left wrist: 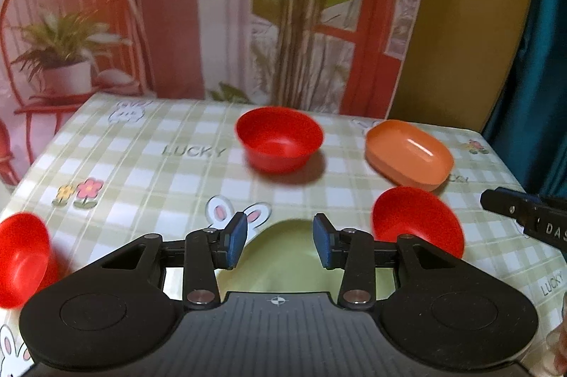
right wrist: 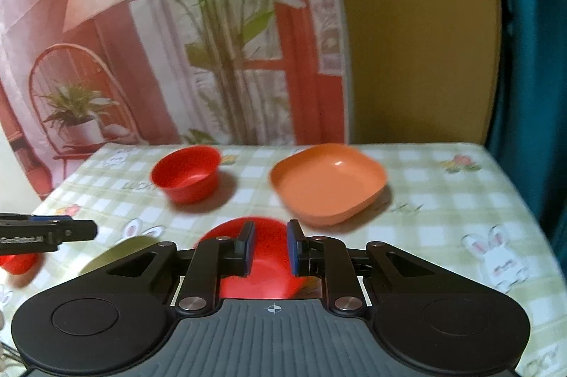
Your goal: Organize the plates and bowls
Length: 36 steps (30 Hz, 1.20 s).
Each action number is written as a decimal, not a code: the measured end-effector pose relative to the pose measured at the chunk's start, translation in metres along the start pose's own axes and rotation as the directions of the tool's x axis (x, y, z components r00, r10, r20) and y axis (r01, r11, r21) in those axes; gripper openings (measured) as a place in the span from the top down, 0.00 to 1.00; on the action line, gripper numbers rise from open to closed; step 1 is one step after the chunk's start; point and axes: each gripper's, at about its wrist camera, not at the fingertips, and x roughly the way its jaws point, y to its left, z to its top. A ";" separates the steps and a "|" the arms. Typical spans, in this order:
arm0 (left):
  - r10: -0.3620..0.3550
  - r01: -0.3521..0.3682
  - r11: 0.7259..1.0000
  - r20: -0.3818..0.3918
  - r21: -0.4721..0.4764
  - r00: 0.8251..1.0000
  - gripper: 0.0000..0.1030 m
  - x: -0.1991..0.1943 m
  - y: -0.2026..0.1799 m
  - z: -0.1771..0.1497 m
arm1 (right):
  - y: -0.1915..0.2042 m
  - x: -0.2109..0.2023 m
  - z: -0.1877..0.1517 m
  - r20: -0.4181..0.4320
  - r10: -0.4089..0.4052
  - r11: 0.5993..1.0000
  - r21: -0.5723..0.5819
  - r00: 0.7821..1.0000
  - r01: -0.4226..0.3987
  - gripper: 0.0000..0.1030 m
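Left wrist view shows the left gripper with jaws apart and empty above a pale green plate; one red bowl sits beyond it. Right wrist view shows the right gripper with jaws narrowly apart, gripping nothing, over another red bowl; an orange dish lies beyond.

The orange plate and far red bowl appear smooth, glossy plastic. The checked tablecloth appears smooth, faintly sheened.
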 end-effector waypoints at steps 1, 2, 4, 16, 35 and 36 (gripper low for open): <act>-0.004 0.004 1.000 0.002 0.006 1.000 0.58 0.001 -0.004 0.002 | -0.005 0.000 0.002 0.003 -0.009 1.000 -0.001 1.000 0.009 0.83; -0.008 0.008 1.000 0.003 0.009 1.000 0.58 0.002 -0.008 0.005 | -0.011 0.000 0.004 0.006 -0.017 1.000 -0.003 1.000 0.017 0.83; -0.018 0.018 1.000 0.009 0.019 1.000 0.57 0.004 -0.017 0.008 | -0.022 0.000 0.008 0.010 -0.031 1.000 -0.006 0.999 0.031 0.83; -0.060 0.059 0.998 0.015 0.028 0.998 0.49 0.033 -0.068 0.039 | -0.079 0.012 0.030 0.024 -0.097 0.995 0.002 0.995 0.097 0.82; -0.099 0.090 0.992 -0.104 -0.082 0.990 0.42 0.138 -0.090 0.078 | -0.138 0.102 0.039 -0.035 -0.103 0.987 0.119 0.994 0.106 0.79; -0.100 0.092 0.993 -0.115 -0.079 0.988 0.42 0.145 -0.092 0.078 | -0.138 0.108 0.039 -0.038 -0.098 0.988 0.120 0.994 0.102 0.79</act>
